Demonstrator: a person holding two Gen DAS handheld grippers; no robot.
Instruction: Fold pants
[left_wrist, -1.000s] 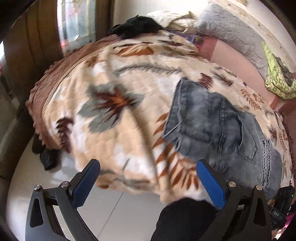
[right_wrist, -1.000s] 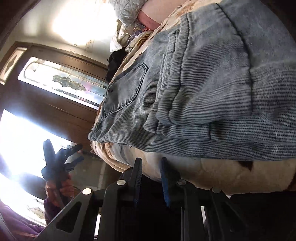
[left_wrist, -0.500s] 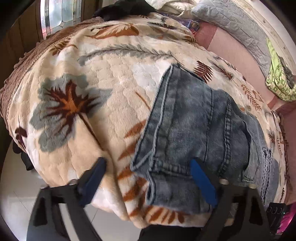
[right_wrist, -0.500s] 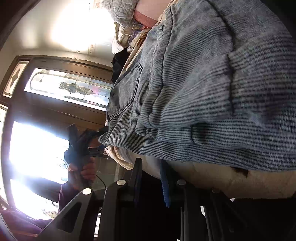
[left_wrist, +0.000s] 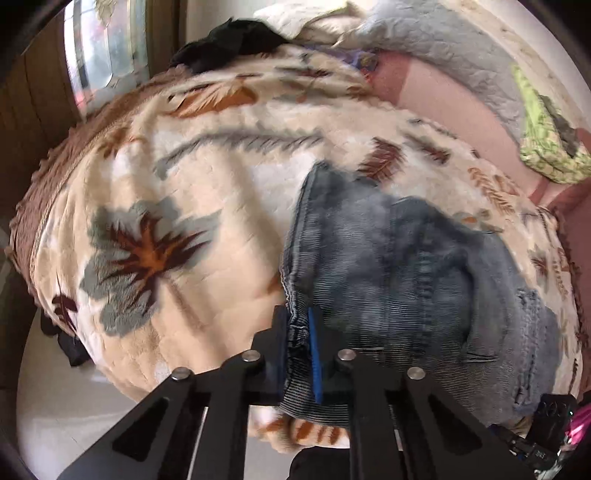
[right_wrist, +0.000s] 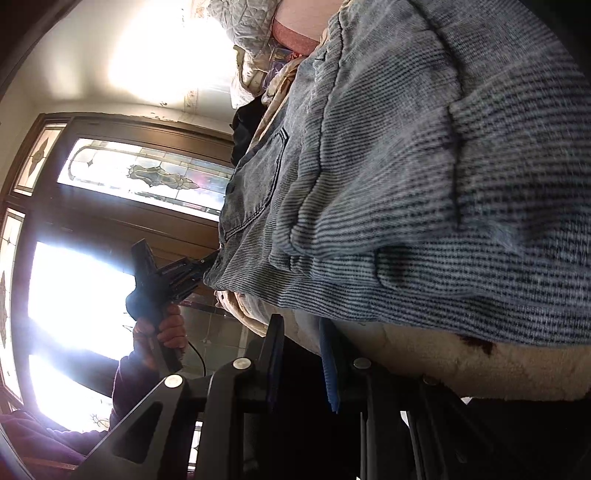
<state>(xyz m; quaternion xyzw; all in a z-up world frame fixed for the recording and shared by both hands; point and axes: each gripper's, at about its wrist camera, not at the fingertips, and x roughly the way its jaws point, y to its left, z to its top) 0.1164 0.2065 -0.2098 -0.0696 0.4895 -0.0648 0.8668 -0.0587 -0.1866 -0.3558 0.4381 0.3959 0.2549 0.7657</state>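
Blue denim pants lie folded on a leaf-patterned blanket near the bed's front edge. My left gripper is shut on the pants' near left corner, cloth pinched between its blue pads. In the right wrist view the pants fill the upper right, and the left gripper shows in a hand at their far corner. My right gripper sits below the pants' edge against the blanket, jaws close together with nothing seen between them.
A grey quilted pillow, a green cloth and a black garment lie at the bed's far side. A dark wooden door with stained glass stands to the left. White floor lies below the bed edge.
My left gripper moved in from open over the floor to the pants' corner and shut on it. The right gripper stayed nearly still below the pants.
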